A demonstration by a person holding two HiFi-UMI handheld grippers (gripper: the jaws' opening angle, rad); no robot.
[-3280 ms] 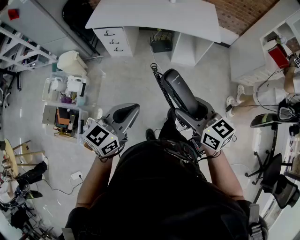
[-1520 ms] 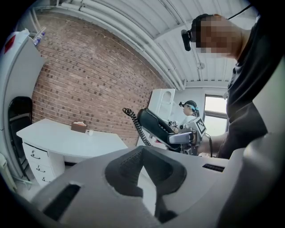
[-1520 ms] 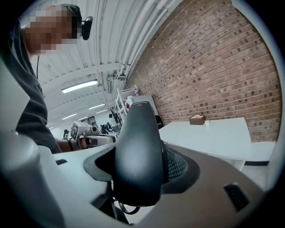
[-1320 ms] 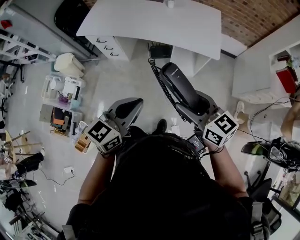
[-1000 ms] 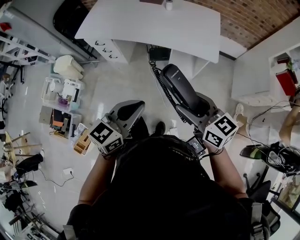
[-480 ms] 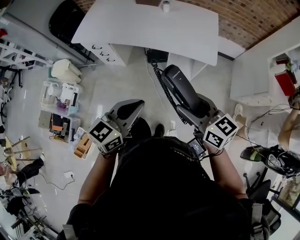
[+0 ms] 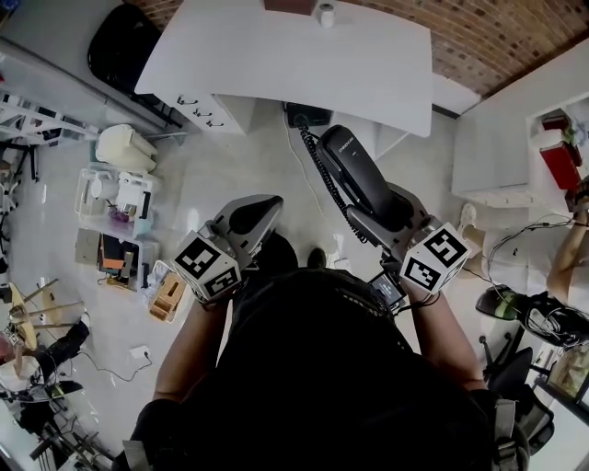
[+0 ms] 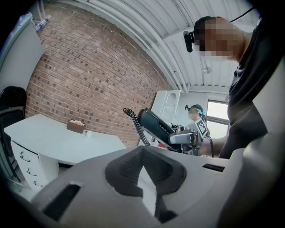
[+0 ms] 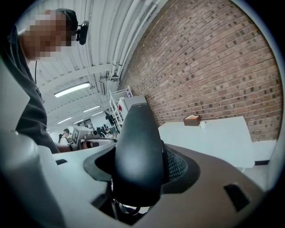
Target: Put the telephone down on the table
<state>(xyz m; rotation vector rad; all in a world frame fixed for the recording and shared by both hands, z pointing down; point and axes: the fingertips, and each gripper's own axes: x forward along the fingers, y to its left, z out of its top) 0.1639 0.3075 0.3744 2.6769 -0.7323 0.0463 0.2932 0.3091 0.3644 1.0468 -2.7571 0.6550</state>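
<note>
A black telephone handset [image 7: 359, 179] with a coiled cord [image 7: 317, 170] is clamped in my right gripper [image 7: 388, 218], which is shut on its lower end. It points up and forward toward the white table [image 7: 294, 55], still well short of it and above the floor. In the right gripper view the handset [image 9: 136, 151] stands upright between the jaws, with the table [image 9: 218, 133] beyond. My left gripper [image 7: 248, 216] is held beside it at the left, shut with nothing in it. The left gripper view shows the handset [image 8: 153, 127] off to the right.
A small brown box [image 7: 288, 5] and a white cup [image 7: 324, 14] sit at the table's far edge. White drawers [image 7: 207, 110] stand under its left side, a black chair [image 7: 120, 46] beside it. Plastic bins [image 7: 115, 198] clutter the floor at left. White shelving [image 7: 543, 129] stands at right.
The table has come closer and fills more of the top of the head view. Both grippers keep the same pose, the right one still holding the handset.
</note>
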